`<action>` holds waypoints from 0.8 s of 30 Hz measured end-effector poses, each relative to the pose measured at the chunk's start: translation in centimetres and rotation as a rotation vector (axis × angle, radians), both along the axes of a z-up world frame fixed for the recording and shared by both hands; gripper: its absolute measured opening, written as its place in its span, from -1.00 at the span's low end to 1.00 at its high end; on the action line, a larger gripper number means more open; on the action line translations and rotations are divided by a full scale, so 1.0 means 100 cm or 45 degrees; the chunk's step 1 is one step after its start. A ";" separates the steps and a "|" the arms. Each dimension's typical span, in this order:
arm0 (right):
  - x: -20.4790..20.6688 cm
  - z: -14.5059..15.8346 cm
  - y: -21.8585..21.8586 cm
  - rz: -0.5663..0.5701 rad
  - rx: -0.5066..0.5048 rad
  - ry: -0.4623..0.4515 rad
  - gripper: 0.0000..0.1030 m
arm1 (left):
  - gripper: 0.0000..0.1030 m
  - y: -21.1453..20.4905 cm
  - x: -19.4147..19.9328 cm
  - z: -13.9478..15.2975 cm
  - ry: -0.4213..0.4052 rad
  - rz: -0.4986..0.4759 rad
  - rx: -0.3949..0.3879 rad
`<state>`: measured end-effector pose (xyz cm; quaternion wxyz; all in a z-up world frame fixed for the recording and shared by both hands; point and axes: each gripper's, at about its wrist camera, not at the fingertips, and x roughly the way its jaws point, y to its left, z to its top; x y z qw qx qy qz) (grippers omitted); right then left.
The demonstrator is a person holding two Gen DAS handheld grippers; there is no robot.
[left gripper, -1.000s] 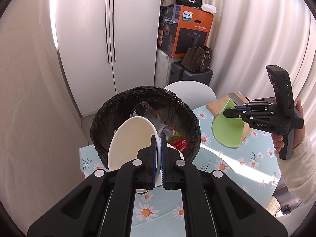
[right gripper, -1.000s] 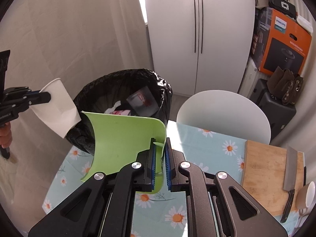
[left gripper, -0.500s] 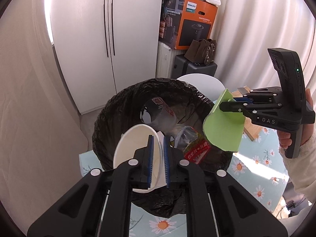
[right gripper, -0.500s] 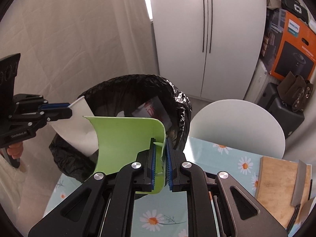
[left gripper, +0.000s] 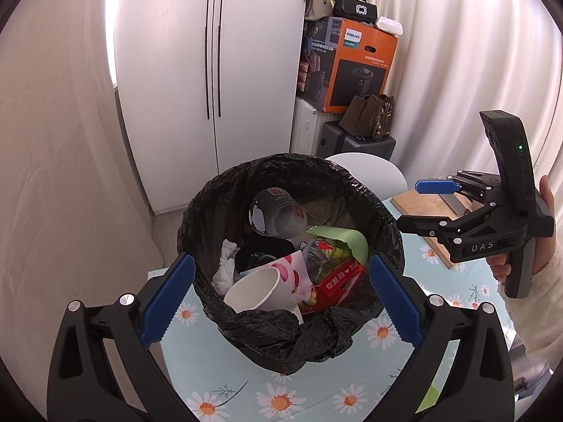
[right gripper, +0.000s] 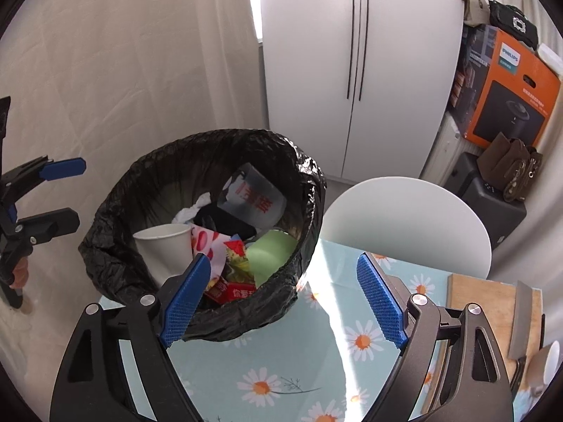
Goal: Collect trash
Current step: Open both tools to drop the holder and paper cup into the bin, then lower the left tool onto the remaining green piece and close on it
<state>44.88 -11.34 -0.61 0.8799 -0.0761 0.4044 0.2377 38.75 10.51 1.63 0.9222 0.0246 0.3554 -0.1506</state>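
Observation:
A bin lined with a black bag (left gripper: 281,165) (right gripper: 211,137) stands on the daisy tablecloth, holding wrappers, tissue and a clear cup. A white paper cup (left gripper: 253,290) (right gripper: 165,242) lies inside on the left, and a green sheet (left gripper: 346,246) (right gripper: 271,253) inside on the right. My left gripper (left gripper: 280,262) (right gripper: 79,191) hangs over the bin's near rim, jaws opening wide and nothing gripped. My right gripper (right gripper: 283,260) (left gripper: 410,205) is at the bin's right side, jaws also opening and nothing gripped.
A wooden cutting board (right gripper: 492,302) with a cleaver (right gripper: 522,320) lies on the table (right gripper: 281,369) to the right. A white chair back (right gripper: 404,218) stands behind the table. A white wardrobe, suitcases and an orange box (left gripper: 359,66) fill the back.
Both grippers opened. The white cup left the left gripper's jaws and the green sheet left the right gripper's; both now lie in the bin. The left gripper came closer over the bin.

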 end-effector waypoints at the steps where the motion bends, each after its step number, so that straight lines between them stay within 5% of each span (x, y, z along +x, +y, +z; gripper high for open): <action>1: -0.004 0.000 -0.002 -0.005 0.000 -0.003 0.60 | 0.88 -0.002 -0.007 0.000 -0.001 0.003 0.009; 16: -0.064 -0.016 -0.040 -0.007 0.040 0.050 0.65 | 0.88 -0.018 -0.086 -0.025 0.078 0.086 0.045; 24: -0.100 -0.058 -0.048 0.060 -0.100 0.137 0.65 | 0.88 -0.030 -0.108 -0.055 0.153 0.108 -0.013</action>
